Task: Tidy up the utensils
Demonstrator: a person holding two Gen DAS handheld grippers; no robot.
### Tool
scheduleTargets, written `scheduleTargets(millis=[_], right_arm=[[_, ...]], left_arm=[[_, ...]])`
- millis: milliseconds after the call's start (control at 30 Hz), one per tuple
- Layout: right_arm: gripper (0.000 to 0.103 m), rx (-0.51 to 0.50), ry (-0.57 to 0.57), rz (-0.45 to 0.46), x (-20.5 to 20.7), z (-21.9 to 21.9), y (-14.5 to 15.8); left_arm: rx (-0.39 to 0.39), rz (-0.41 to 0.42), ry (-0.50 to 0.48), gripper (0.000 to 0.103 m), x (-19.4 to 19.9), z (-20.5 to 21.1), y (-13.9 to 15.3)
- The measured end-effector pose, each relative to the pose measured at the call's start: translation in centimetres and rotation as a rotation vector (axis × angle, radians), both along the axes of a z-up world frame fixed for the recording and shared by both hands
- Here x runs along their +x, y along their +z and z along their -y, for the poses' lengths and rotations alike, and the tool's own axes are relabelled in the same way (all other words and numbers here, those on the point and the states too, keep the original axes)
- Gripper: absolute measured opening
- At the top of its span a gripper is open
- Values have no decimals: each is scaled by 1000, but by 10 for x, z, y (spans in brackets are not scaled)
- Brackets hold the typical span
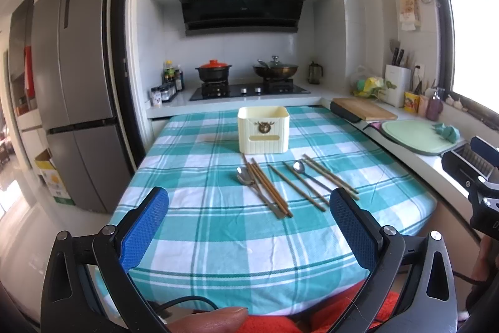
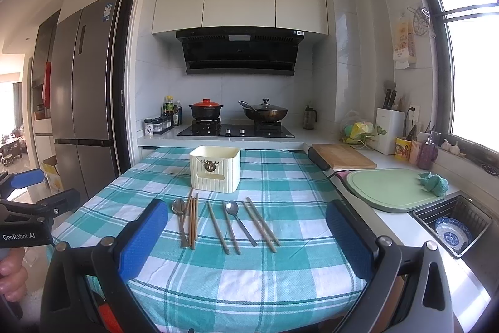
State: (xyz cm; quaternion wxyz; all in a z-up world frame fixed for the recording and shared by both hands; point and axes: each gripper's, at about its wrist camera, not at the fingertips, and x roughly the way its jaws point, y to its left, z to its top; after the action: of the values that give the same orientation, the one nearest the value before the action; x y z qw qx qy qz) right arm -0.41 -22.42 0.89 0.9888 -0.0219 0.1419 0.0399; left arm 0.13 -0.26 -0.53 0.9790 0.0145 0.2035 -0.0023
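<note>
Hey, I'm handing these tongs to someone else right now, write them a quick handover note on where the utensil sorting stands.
Left tongs: open, empty, held above the near edge of the table.
Right tongs: open, empty, same height, beside the left.
Cream holder box: upright on the checked tablecloth, at the far end; no utensil shows above its rim.
Utensils lie flat in front of the box: left spoon with dark chopsticks against it; right spoon among the lighter chopsticks.
Done: nothing, as far as the views show.
Left: pick up every spoon and chopstick and stand them in the box.
</note>
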Motion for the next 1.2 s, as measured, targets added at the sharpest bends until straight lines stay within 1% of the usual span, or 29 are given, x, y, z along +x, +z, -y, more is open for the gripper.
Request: scheduleTargets(millis=[1200], right_arm=[[103,-2,-8,3,1,4,-5]], left_arm=[[0,-8,1,103,6,-3,0]])
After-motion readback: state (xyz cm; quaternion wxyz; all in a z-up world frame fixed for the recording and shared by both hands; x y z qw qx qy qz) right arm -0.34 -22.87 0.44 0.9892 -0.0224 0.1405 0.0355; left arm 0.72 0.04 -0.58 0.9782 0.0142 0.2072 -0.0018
